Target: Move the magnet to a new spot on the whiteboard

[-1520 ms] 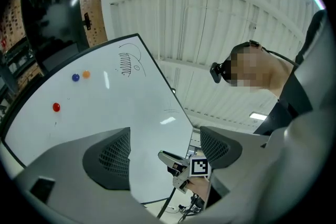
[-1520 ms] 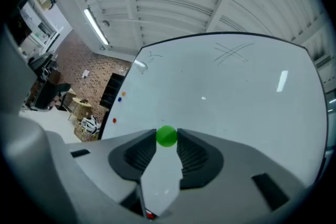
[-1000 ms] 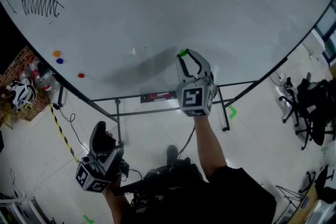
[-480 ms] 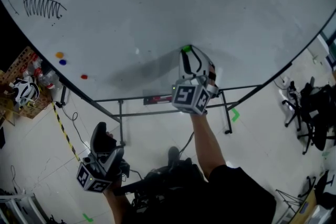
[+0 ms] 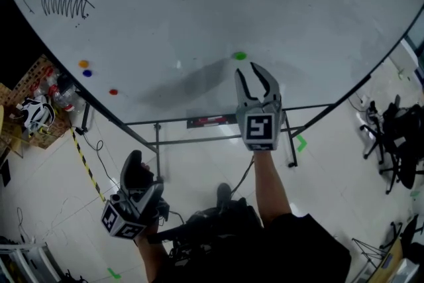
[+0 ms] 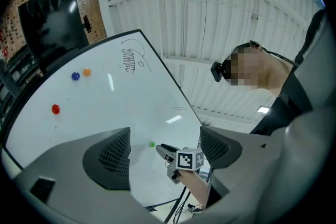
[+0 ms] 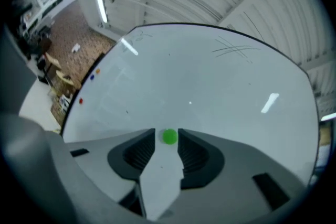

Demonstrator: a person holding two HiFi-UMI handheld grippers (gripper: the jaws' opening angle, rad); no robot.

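— Where's the green magnet?
— On the whiteboard, just past the right tool — its jaws are opening, not pressing it.
— The left tool?
— Jaws wide, empty, down low.

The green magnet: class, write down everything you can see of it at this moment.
The green magnet is a small, round, smooth disc, plastic by its look. It sits flat on the whiteboard, low and near the middle. Nothing else touches it: the right gripper, jaws opening and empty, points at it from just below.
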